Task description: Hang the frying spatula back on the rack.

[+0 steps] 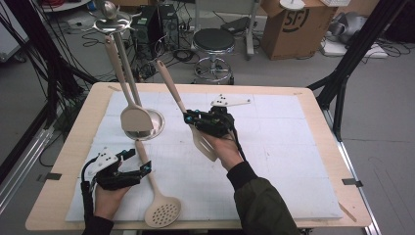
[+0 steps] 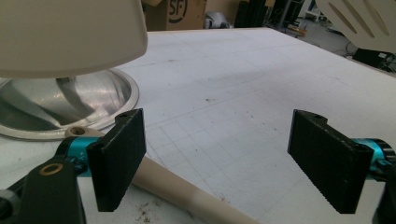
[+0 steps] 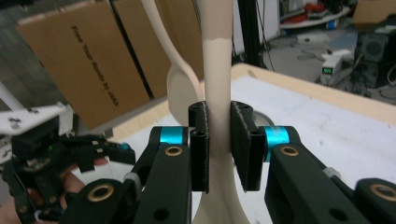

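My right gripper [image 1: 192, 121] is shut on the neck of a beige slotted spatula [image 1: 204, 143] and holds it above the white mat, handle slanting up and to the left. In the right gripper view both pads [image 3: 200, 140] clamp the spatula handle [image 3: 218, 70]. My left gripper [image 1: 138, 159] rests open on the mat at the front left. A beige skimmer [image 1: 163, 211] lies beside it, its handle [image 2: 177, 186] passing under the left pad [image 2: 116, 158]. A beige spoon [image 1: 132, 117] hangs on the utensil stand [image 1: 155, 128].
The stand's metal dish base [image 2: 109, 95] sits close ahead of my left gripper, with the spoon head [image 2: 70, 32] above it. The white mat [image 1: 293, 161] covers a wooden table [image 1: 78, 122]. A stool [image 1: 214, 41] and a cardboard box [image 1: 293, 24] stand beyond the table.
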Demonstrator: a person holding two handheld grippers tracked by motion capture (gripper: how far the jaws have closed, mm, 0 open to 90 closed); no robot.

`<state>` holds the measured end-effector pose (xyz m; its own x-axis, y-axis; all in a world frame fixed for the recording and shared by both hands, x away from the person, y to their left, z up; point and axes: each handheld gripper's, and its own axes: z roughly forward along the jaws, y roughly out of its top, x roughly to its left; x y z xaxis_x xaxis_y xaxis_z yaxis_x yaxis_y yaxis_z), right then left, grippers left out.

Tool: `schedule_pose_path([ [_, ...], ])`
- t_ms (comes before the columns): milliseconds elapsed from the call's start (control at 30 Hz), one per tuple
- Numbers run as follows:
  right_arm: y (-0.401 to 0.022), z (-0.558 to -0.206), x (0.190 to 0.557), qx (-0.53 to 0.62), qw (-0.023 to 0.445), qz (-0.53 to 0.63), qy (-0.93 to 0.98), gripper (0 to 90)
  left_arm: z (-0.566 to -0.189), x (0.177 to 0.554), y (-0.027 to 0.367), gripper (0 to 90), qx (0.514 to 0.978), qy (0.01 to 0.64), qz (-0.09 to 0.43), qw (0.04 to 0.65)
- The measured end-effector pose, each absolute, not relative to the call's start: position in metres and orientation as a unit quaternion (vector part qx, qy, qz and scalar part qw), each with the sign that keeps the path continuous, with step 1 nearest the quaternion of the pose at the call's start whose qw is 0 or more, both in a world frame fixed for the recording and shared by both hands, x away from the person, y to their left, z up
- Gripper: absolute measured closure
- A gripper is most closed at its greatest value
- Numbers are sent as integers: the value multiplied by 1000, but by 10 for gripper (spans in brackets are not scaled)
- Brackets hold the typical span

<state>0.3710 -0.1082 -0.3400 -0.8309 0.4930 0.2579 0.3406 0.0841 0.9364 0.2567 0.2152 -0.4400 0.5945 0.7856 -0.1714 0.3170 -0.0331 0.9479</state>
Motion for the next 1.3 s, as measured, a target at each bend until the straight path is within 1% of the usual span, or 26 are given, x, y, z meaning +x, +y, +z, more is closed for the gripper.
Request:
schedule_pose_path([
  [500,-97,-332,369,257,68,675,688,782,-440,257,215,199,687,401,206,570],
  [633,-92,-329,370,251,61,693,673,782,-440,257,216,199,687,401,205,571],
  [1033,-71,-313,379,234,61,703,669,782,-440,257,219,199,683,404,206,573],
  [1300,-62,-303,386,228,50,708,666,782,-440,257,220,199,681,406,207,573],
])
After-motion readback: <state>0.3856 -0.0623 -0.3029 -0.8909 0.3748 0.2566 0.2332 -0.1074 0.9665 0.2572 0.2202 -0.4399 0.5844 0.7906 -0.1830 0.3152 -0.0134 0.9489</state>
